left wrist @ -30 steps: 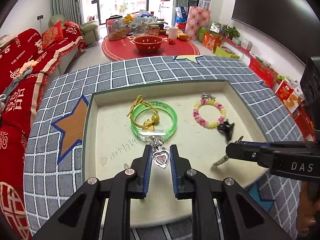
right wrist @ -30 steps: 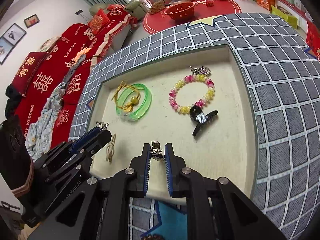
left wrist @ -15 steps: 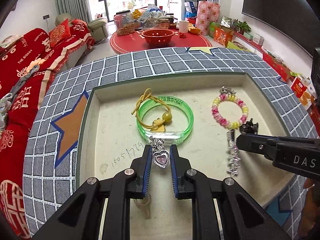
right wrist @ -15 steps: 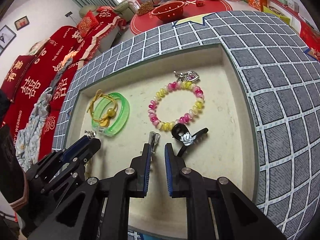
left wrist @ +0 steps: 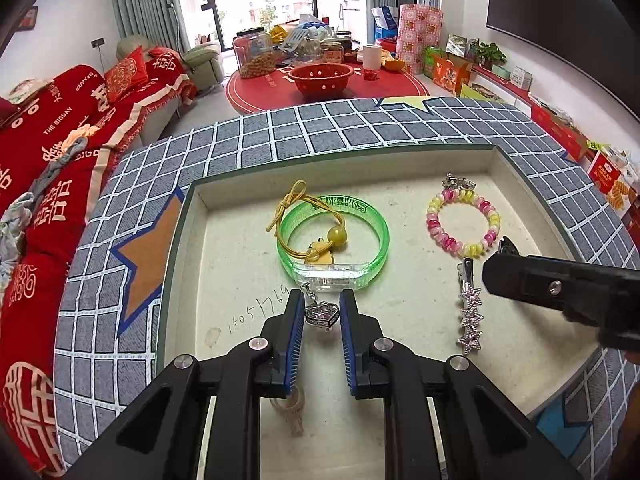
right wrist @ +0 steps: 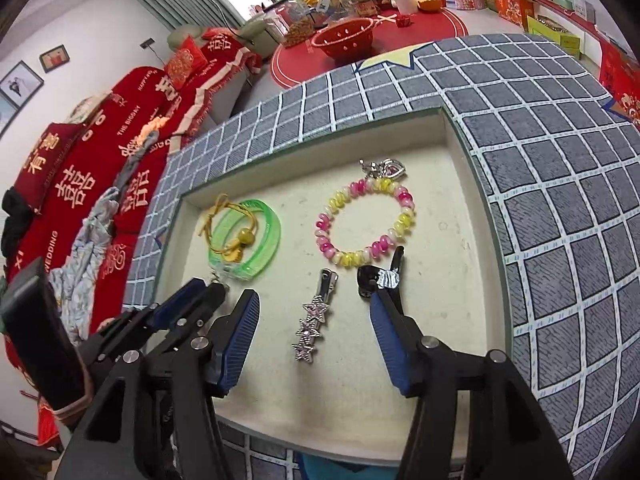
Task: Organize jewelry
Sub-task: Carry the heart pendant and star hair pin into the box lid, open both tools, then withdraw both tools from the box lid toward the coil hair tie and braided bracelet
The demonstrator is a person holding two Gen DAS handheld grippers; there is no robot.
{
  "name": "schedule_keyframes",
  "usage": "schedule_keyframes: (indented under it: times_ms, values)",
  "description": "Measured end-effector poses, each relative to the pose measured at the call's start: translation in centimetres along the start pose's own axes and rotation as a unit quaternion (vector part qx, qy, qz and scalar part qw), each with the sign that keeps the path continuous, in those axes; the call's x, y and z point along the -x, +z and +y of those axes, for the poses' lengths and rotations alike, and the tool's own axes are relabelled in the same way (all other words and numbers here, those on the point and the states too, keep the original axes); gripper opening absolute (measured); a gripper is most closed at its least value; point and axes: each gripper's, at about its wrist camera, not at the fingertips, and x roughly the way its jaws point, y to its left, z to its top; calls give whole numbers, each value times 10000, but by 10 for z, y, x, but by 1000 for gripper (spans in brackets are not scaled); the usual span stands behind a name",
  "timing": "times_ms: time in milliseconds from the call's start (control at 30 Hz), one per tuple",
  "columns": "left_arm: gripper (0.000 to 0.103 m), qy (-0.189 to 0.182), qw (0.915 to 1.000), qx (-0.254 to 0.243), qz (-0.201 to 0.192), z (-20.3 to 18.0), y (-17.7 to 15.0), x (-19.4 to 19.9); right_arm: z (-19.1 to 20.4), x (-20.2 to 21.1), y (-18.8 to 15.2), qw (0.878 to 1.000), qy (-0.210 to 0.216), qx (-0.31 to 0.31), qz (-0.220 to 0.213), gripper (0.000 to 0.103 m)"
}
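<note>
Blue-padded fingers of the left gripper [left wrist: 320,314] were clamped on a silver heart charm [left wrist: 321,315], just in front of the green bangle [left wrist: 334,240] in the beige tray [left wrist: 520,184] on the desk. That only showed in the left view. The right view showed the right gripper [right wrist: 314,320] spread wide open over the star hair clip [right wrist: 312,322], which lay flat on the tray floor, with the black claw clip [right wrist: 378,278] by its right finger and the pink-yellow beaded bracelet [right wrist: 366,222] beyond.
</note>
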Motion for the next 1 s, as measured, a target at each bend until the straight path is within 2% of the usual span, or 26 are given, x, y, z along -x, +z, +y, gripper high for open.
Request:
schedule_keyframes:
  times_ms: [167, 200, 233, 300, 567, 700, 733, 867, 1000]
  values:
    - [34, 21, 9999, 21, -144, 3, 0, 9, -4, 18, -2, 9995, 136, -237, -173, 68]
    - [66, 33, 9999, 19, -163, 3, 0, 12, -5, 21, -3, 9994, 127, -243, -203, 69]
    - [103, 60, 9998, 38, -199, 4, 1, 14, -5, 24, -4, 9994, 98, -233, -233, 70]
    - [103, 238, 9981, 100, -567, 5, 0, 27, -5, 28, -6, 9994, 74, -209, -259, 70]
    - [103, 253, 9977, 106, -620, 8, 2, 47, -3, 49, -19, 9990, -30, -111, -430, 83]
    - [103, 167, 9982, 132, -569, 12, -8, 61, 2, 68, -31, 9975, -174, 11, -692, 93]
    - [103, 125, 9982, 174, -555, 14, -12, 66, 3, 73, -34, 9970, -182, 39, -757, 103]
    - [103, -13, 9982, 277, -531, 19, -29, 82, 9, 96, -52, 9946, -154, 156, -1010, 103]
    - [103, -87, 9983, 283, -509, 17, -46, 96, 10, 108, -68, 9948, -202, 253, -969, 103]
